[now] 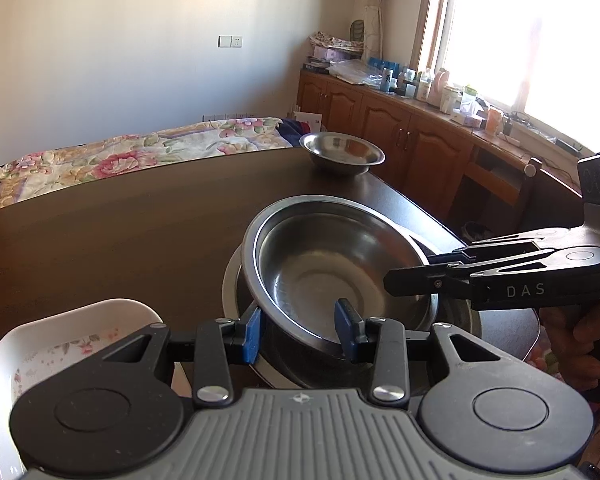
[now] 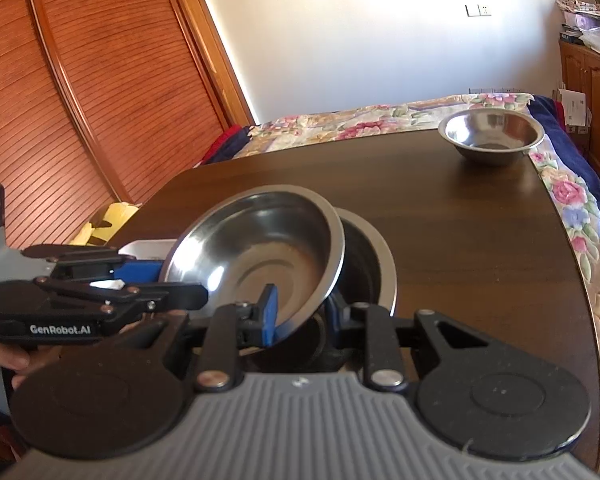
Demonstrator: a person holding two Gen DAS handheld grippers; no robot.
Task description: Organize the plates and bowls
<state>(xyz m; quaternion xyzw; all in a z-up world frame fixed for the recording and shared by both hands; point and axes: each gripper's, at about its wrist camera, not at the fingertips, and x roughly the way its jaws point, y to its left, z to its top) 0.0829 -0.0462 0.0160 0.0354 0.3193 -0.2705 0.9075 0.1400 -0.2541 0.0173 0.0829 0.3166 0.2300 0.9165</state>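
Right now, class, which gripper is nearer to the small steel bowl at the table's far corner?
Neither clearly: the left gripper and right gripper both grip the tilted large bowl, far from the small bowl.

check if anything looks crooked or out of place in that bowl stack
The upper steel bowl sits tilted over the lower bowl, not nested flat. Both grippers grip its rim, so it looks mid-placement.

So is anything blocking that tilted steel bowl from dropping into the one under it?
Nothing visible does. The tilted bowl, gripped at its rim by both grippers, hangs directly over the lower bowl, whose inside looks empty.
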